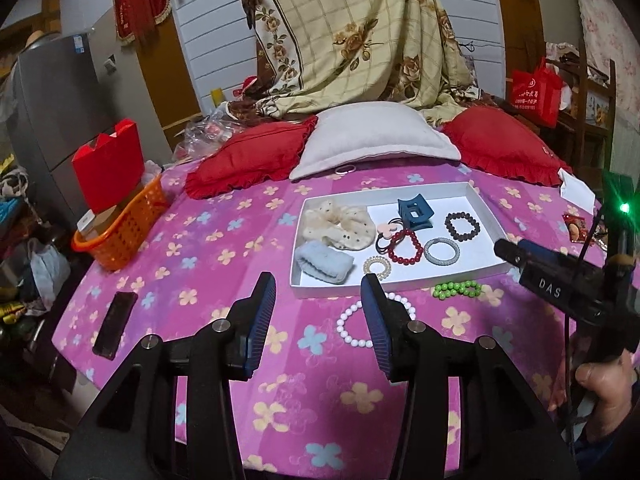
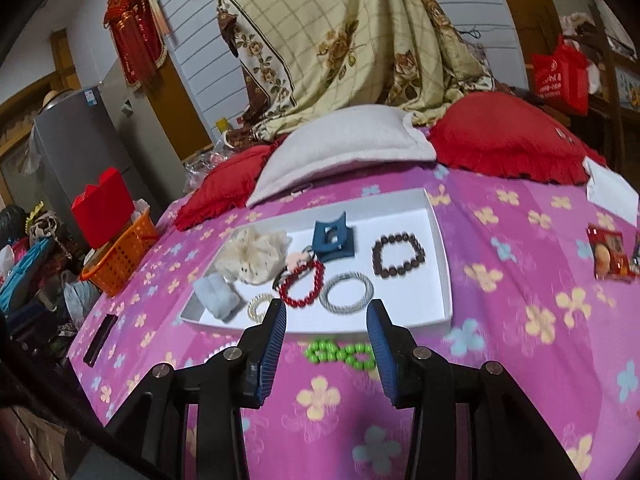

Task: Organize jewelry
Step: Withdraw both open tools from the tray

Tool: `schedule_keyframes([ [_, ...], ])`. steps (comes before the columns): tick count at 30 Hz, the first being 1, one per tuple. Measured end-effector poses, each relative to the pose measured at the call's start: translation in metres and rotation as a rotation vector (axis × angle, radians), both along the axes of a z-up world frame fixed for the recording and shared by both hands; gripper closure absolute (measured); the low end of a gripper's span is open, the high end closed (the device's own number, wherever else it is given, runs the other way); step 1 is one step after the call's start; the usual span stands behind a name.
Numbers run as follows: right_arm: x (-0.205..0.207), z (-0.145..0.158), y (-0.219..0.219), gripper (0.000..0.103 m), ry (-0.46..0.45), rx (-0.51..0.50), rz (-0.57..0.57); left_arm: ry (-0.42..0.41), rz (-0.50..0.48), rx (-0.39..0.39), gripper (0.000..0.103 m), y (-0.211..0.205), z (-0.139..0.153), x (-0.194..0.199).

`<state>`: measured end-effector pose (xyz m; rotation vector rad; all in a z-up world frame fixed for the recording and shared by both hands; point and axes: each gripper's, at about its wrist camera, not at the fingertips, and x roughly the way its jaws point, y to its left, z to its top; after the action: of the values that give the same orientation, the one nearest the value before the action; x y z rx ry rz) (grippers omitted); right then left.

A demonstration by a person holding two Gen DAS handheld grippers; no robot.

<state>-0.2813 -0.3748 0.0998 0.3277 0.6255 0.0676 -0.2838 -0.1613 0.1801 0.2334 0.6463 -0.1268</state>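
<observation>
Left wrist view: left gripper [image 1: 320,308] hangs over the pink flowered bedspread [image 1: 200,248], jaws partly apart with nothing between them. A white bead bracelet [image 1: 352,328] lies just beside its right finger, on the near side of the white tray [image 1: 400,284], and a green bead bracelet [image 1: 458,290] sits right of that, near the tray's front edge. The tray holds a cream scrunchie [image 1: 340,226], blue claw clip [image 1: 414,210], and red [image 1: 406,246], dark brown [image 1: 462,226] and grey [image 1: 442,252] bracelets. Right gripper [image 2: 327,330] is likewise half open and empty, above the green one.
</observation>
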Motion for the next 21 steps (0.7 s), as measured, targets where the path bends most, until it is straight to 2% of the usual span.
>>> schedule_keyframes([
  [11, -0.004, -0.007, 0.003, 0.063, 0.019, -0.007, -0.015, 0.010, 0.015, -0.002, 0.058, 0.006, 0.001, -0.011],
  [21, -0.002, -0.009, 0.002, 0.063, 0.028, -0.009, -0.019, 0.034, 0.014, 0.008, 0.058, 0.007, -0.009, -0.003],
])
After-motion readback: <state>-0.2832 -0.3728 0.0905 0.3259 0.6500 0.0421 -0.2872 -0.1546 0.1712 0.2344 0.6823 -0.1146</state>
